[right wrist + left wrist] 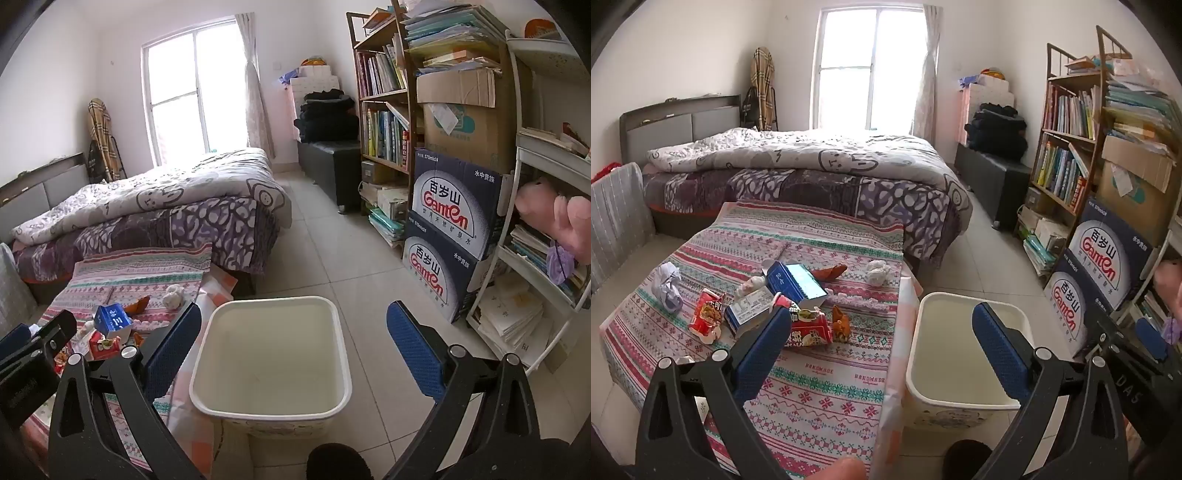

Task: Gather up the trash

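Blown-out window (871, 62) daylight, fisheye-warped edges

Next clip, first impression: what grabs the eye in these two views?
The litter heap of red wrappers, blue cartons and crumpled paper sits on the patterned tablecloth at the foot of the bed. Right beside the table stands an empty cream bin on the tiled floor. Both the left gripper and right gripper are wide open, holding nothing.

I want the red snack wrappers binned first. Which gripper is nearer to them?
Left. The left gripper hangs over the table by the red snack wrappers; the right gripper hangs over the bin, beside the table.
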Tool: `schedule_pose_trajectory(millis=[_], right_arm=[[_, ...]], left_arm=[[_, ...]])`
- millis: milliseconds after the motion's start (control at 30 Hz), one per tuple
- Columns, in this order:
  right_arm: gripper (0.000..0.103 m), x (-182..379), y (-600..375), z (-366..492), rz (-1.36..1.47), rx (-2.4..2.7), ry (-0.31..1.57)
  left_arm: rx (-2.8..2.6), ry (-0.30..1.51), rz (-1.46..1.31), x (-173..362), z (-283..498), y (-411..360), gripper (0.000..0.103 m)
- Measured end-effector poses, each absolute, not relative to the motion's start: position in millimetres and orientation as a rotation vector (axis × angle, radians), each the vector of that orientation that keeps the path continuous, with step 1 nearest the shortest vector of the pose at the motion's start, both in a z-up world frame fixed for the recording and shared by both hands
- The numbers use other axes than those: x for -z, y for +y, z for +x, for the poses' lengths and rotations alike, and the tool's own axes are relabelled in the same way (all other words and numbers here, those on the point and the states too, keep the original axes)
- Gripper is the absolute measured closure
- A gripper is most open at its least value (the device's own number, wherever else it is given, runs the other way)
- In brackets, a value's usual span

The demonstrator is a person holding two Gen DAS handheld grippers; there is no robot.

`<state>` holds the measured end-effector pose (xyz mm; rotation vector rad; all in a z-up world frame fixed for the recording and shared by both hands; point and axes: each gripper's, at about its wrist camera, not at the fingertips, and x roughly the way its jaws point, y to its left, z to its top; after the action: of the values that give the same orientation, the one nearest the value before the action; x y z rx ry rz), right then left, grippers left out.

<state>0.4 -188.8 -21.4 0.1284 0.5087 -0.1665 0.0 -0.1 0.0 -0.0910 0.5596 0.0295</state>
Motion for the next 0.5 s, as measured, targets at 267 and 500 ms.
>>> schedule_pose_trajectory(millis=[267,500], right_arm=[[0.007,21.9,-187.9,-0.3,0.132,0.166,0.504],[0.007,22.6,-187.6,-0.4,0.135,0.163,0.505]], left_arm=[[-0.029,0.563,-0.088,-0.4,0.2,-0.2,0.007],[-0.024,0.563,-0.086,0.8,-4.0,-3.1,0.007]])
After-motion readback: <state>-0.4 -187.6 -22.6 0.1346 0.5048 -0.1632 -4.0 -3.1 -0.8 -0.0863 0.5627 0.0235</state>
